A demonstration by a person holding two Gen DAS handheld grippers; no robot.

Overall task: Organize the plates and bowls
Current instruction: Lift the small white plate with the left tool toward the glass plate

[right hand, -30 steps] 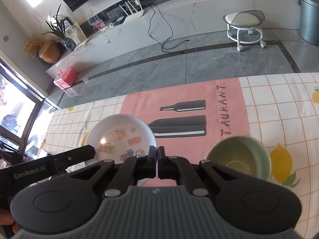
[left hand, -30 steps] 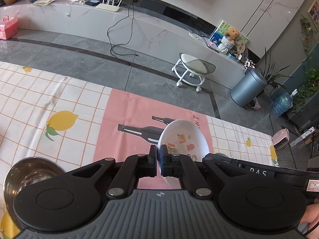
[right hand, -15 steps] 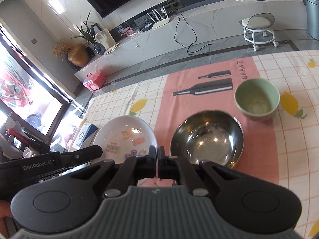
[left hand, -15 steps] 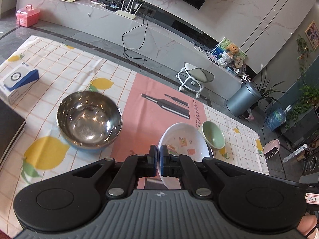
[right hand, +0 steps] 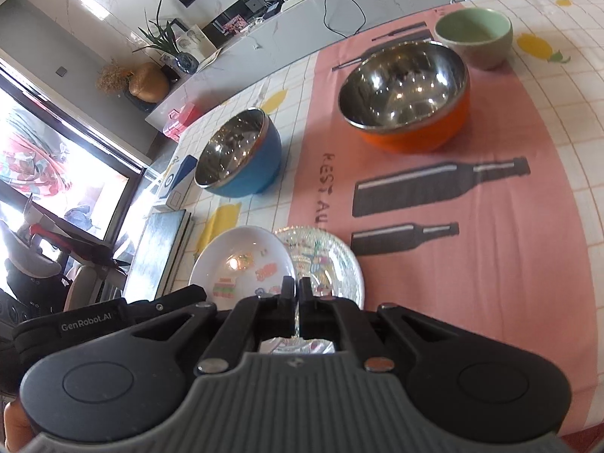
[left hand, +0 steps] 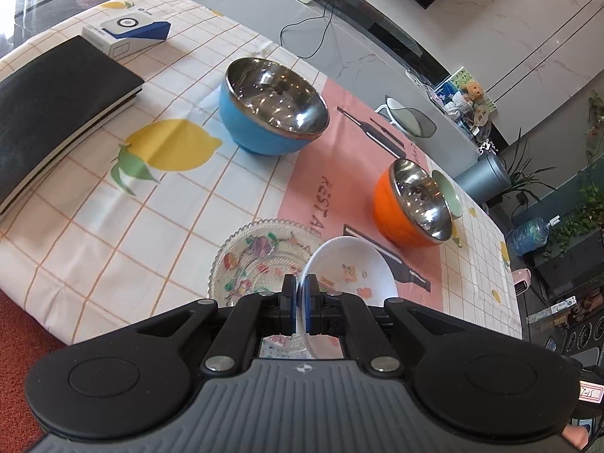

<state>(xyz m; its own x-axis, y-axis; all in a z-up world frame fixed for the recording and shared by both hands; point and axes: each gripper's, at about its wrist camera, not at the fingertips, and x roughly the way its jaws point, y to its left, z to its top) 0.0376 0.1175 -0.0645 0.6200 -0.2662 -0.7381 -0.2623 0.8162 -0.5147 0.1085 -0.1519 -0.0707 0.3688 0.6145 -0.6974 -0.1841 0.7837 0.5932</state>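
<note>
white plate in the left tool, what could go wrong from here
1. The left tool pinches the white plate only at its rim edge, and the plate hangs tilted; it could slip or pivot out.
2. It sits partly over the patterned glass plate on the table; a drop could chip either one.
3. The right tool is shut right beside the white plate, above the glass plate, so the two tools could bump.

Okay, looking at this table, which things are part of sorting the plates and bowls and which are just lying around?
Part of the job:
white plate, held in the left gripper
glass plate, held in the right gripper
blue bowl
orange bowl
green bowl

Just lying about:
black notebook
white and blue box
</note>
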